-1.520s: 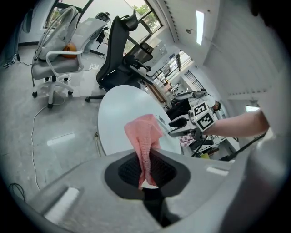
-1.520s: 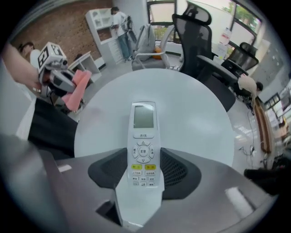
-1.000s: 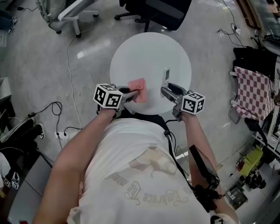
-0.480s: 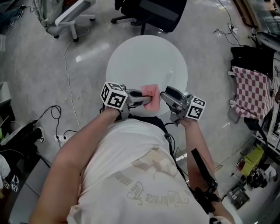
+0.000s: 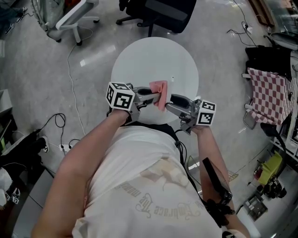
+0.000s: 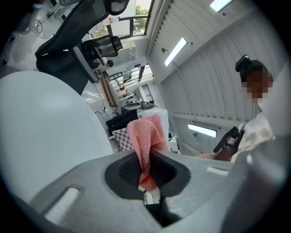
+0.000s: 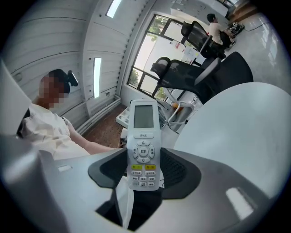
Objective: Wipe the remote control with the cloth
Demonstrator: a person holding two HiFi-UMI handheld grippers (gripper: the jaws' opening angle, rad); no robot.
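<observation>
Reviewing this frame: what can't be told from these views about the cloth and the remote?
- Contact between cloth and remote control: in the head view the remote is not discernible near the cloth, and each gripper view shows only its own item.
- Remote's back: right gripper view, it faces away from the camera.
- Button print: right gripper view, too small.

Round bench [image 5: 139, 60]: open top from middle to far edge; black chair [image 5: 163, 14] beyond it. Left tongs [image 5: 157, 97] with cloth [image 5: 159, 88], right tongs [image 5: 170, 100] with remote [image 7: 144, 145], crowd near edge.

Clamped: left gripper [image 5: 156, 97], right gripper [image 5: 170, 101]
</observation>
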